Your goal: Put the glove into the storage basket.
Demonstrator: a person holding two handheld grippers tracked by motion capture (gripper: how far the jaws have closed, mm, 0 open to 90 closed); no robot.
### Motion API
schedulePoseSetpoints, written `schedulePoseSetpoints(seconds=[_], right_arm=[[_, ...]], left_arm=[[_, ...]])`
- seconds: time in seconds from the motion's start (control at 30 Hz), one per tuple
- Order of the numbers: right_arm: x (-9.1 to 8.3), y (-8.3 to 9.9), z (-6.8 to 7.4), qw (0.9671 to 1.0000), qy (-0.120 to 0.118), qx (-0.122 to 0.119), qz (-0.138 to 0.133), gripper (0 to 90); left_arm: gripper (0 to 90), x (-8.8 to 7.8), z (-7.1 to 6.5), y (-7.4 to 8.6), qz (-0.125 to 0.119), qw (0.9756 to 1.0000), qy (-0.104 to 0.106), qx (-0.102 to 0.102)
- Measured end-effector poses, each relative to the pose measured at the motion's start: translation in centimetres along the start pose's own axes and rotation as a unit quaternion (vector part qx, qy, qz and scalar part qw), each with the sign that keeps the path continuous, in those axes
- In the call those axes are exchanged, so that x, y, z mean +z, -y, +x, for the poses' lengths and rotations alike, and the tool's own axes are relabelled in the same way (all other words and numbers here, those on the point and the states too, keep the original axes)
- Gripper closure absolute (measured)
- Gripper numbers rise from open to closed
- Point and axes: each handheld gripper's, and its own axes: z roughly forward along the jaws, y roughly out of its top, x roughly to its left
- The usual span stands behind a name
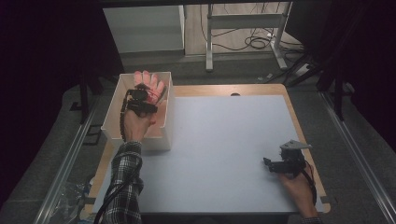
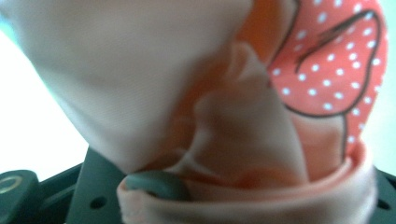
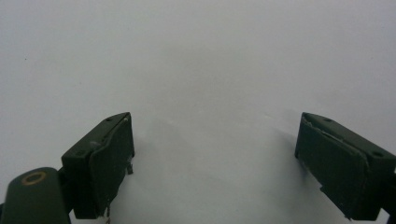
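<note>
High view: left hand-held gripper [image 1: 148, 95] sits inside the white bin [image 1: 169, 121] at the surface's far-left corner, pink cloth [image 1: 156, 94] at its tip. Left gripper view: jaws nearly closed, peach cloth with a white-dotted coral patch [image 2: 327, 70] bunched between them, still gripped. Right hand-held gripper [image 1: 267, 162] rests near the right edge of the grey surface [image 1: 224, 140], jaws wide, nothing between them.

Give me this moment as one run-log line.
left gripper: in white bin, shut on pink cloth | right gripper: open, over table
</note>
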Motion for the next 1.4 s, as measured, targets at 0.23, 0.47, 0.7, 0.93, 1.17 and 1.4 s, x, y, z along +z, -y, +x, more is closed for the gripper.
schedulePoseSetpoints(seconds=[0.23, 0.47, 0.7, 0.93, 1.17, 1.4], right_arm=[[0.0, 0.0, 0.0, 1.0000, 0.000, 0.000, 0.000, 12.0], [0.0, 0.0, 0.0, 1.0000, 0.000, 0.000, 0.000, 12.0], [0.0, 0.0, 0.0, 1.0000, 0.000, 0.000, 0.000, 12.0], [0.0, 0.0, 0.0, 1.0000, 0.000, 0.000, 0.000, 12.0], [0.0, 0.0, 0.0, 1.0000, 0.000, 0.000, 0.000, 12.0], [0.0, 0.0, 0.0, 1.0000, 0.000, 0.000, 0.000, 12.0]], left_arm=[[43.1, 2.0, -0.4, 0.1, 0.034, 0.9994, -0.007, 0.000], [41.4, 3.5, -0.9, 0.0, 0.073, 0.9972, -0.013, 0.002], [37.0, 4.5, -1.5, -0.2, 0.102, 0.9946, -0.016, 0.009], [21.4, 5.4, -1.9, -0.2, 0.119, 0.9918, -0.036, 0.029], [10.0, 4.9, -1.9, -0.3, 0.126, 0.9905, -0.039, 0.037], [6.9, 3.7, -1.6, -0.4, 0.116, 0.9925, -0.021, 0.033]])
